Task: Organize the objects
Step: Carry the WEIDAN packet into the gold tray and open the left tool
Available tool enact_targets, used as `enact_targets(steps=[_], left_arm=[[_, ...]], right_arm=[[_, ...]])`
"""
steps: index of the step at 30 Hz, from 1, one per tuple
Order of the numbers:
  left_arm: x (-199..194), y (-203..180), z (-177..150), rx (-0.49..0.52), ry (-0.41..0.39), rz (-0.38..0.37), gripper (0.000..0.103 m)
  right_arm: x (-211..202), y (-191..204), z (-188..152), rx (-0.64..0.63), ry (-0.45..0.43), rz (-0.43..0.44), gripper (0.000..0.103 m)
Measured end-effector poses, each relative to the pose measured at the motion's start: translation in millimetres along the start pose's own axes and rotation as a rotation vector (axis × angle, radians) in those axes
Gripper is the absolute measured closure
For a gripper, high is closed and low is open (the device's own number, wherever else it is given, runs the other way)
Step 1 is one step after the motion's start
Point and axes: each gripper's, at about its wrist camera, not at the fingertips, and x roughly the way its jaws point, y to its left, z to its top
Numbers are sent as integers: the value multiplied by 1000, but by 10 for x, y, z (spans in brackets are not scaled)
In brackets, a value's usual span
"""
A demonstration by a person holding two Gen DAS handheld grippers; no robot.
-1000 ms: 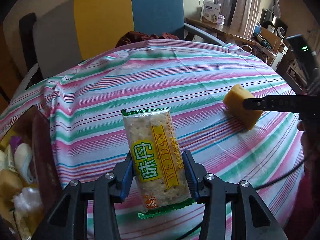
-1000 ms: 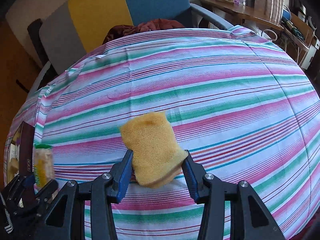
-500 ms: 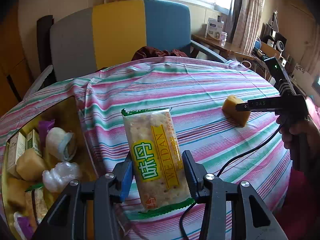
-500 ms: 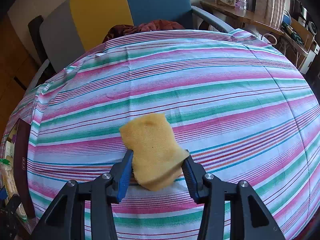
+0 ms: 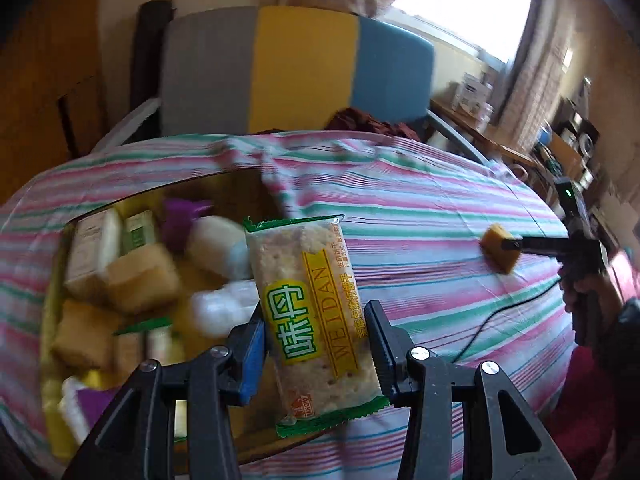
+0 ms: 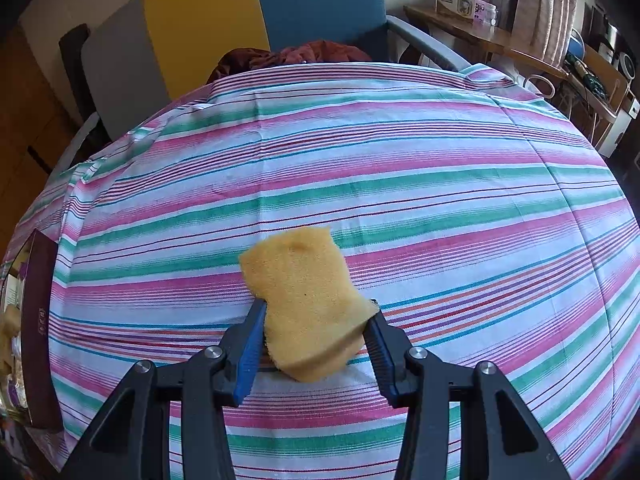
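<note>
My left gripper (image 5: pixel 316 344) is shut on a cracker packet (image 5: pixel 312 312) with a green and yellow label, held upright over the near right edge of an open box (image 5: pixel 256 178) full of items. My right gripper (image 6: pixel 314 334) is shut on a yellow sponge (image 6: pixel 304 296) just above the striped tablecloth (image 6: pixel 360 168). In the left wrist view the right gripper (image 5: pixel 508 246) shows far right, gripping the sponge (image 5: pixel 494 254), with a hand (image 5: pixel 580 292) behind it. The box's dark wall (image 6: pixel 38 320) lies at the left edge of the right wrist view.
The box holds sponges (image 5: pixel 140 276), small cartons (image 5: pixel 90 248), white wrapped bundles (image 5: pixel 218 246) and a purple item (image 5: pixel 180 220). A grey, yellow and blue chair (image 5: pixel 296 68) stands behind the table. A black cable (image 5: pixel 504 314) runs across the cloth. A cluttered wooden desk (image 6: pixel 500 36) is at back right.
My left gripper has carried the cracker packet leftward, from above bare cloth to over the open box, and the view is blurred. The right gripper and sponge have stayed put.
</note>
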Motion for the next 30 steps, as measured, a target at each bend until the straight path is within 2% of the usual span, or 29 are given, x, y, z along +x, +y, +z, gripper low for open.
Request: enact_targets(steps=[4,8,12,17,26,30], left_arm=[[-244,627,-120,-117,-5,62,56],[-364,957,-276,-201,11,61,56],[-277,953,-346,-248,45,8,56],[-95,762,-270,-203,61,-2,56],[328,685,-332,-188,172,48,56],[410,688,-385,-175,187,62,56]], right_arm=[[-11,9,-7,-5,0,-8,55],[-16,33,-15,-12,-1,-19,55],[-22,46,-25,-22,-2,-29,55],[-22,49,-21,-25,-2,-31,55],[-11,61,-10,-28,-1,-33,55],[-9,66,-7,-29,-1,-35,55]])
